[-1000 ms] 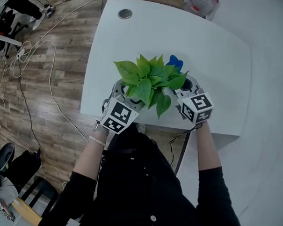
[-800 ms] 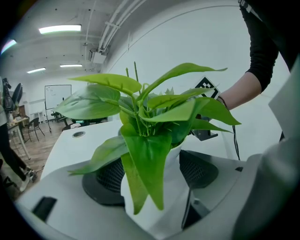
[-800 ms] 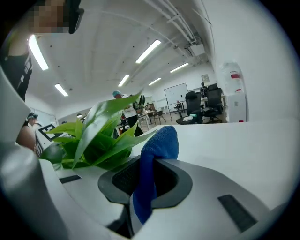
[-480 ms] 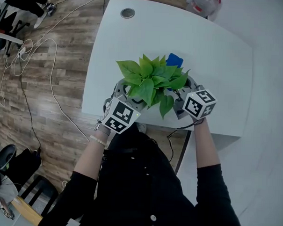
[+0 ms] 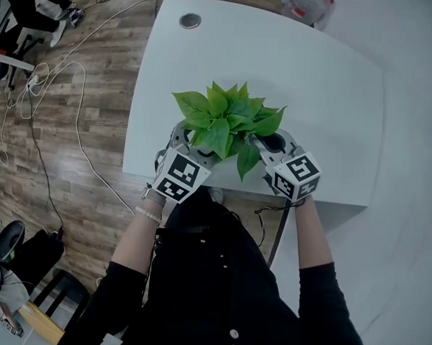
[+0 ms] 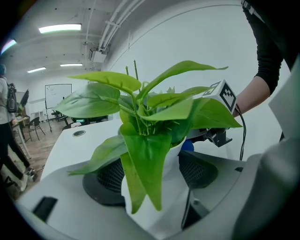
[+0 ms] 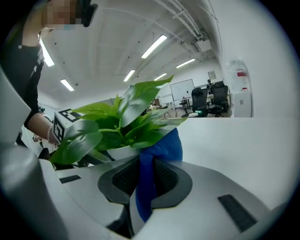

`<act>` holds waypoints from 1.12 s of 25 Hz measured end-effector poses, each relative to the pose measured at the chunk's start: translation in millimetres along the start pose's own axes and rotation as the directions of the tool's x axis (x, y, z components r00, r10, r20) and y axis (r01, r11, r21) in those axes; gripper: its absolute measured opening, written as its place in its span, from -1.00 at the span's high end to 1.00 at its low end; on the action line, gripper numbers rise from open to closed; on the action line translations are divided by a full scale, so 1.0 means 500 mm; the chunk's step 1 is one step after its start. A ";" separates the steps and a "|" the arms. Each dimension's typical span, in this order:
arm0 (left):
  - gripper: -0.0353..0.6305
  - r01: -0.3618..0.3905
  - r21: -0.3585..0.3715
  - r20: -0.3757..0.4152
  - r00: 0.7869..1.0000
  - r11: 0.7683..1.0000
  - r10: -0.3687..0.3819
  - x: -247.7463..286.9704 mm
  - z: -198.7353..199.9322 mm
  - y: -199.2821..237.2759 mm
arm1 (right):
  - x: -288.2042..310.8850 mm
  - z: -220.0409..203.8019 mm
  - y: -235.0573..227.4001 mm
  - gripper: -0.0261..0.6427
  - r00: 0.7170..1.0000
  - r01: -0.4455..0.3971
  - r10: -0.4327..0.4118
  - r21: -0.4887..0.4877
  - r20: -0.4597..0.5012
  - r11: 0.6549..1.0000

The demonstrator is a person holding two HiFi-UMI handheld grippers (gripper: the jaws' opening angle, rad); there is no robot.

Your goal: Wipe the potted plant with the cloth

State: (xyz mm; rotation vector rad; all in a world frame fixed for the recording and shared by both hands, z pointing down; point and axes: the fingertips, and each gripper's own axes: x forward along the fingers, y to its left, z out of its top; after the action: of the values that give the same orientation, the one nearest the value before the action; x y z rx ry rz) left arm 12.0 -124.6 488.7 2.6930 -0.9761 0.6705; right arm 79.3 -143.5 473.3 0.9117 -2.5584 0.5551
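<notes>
Head view: the potted plant (image 5: 229, 122) stood by the table's (image 5: 334, 87) near edge, between both claws. Left gripper view: the left gripper (image 6: 154, 173) clasped the white pot (image 6: 172, 160). Right gripper view: the right gripper (image 7: 146, 180) pinched the blue cloth (image 7: 164, 145), which lay against the plant.

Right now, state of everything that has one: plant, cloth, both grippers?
potted plant: upright on the table, leaves spread.
left gripper: shut on the plant's white pot.
cloth: bunched, up against the pot under the leaves.
right gripper: shut on the cloth.
</notes>
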 end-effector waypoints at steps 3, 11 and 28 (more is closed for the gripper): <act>-0.23 -0.005 0.001 0.002 1.000 1.000 0.005 -0.002 0.003 0.001 | -0.005 -0.012 0.019 0.67 0.999 0.014 -0.016 -0.081 -0.031 0.997; -0.22 -0.009 -0.001 0.000 1.000 1.000 0.009 -0.004 0.007 -0.001 | -0.014 -0.049 0.106 0.67 0.992 -0.051 0.023 -0.234 -0.122 0.971; -0.21 -0.023 -0.006 -0.012 1.000 1.000 0.023 0.000 0.002 -0.003 | -0.011 -0.059 0.136 0.67 0.993 0.007 -0.033 -0.221 -0.111 0.975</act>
State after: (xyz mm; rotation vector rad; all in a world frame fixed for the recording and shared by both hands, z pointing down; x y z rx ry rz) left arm 13.3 -123.8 487.9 2.6735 -1.0058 0.6865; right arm 44.4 -77.9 479.9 0.8031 -2.4453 0.2992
